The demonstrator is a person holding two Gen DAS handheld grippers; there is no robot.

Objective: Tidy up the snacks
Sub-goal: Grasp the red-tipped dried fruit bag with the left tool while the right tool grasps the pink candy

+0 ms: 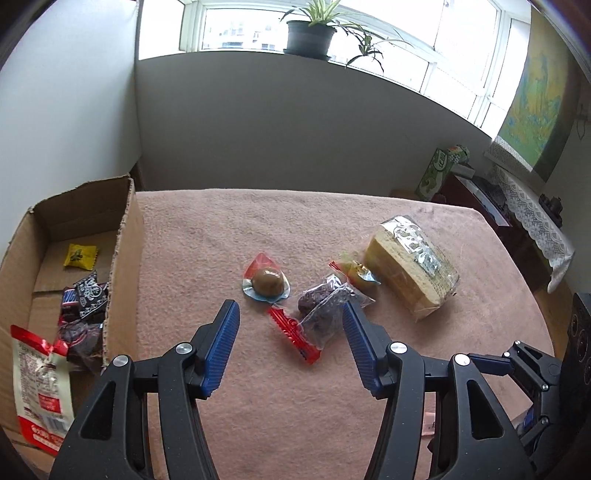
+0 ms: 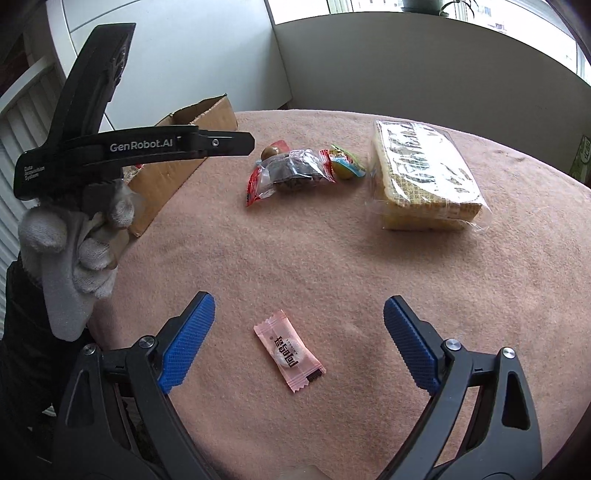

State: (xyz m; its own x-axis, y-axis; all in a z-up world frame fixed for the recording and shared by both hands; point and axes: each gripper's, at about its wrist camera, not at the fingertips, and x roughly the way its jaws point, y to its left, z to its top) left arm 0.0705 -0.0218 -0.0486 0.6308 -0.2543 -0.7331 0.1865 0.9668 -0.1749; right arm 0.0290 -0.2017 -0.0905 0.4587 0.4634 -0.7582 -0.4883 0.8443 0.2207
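Bright window [image 1: 369,40] w/ plant [image 1: 314,29], white wall [image 1: 288,129].

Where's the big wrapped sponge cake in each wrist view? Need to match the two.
Left wrist: the sponge cake lies right of centre, beyond the right finger of the open left gripper.
Right wrist: the cake sits upper right, far past the open right gripper.
Shared landmark: the dark snack pack with red ends, left of the cake in both.

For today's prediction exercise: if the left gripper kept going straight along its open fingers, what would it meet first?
Probably the clear-wrapped dark snack with red ends, lying just ahead of the left gripper; depth is uncertain.
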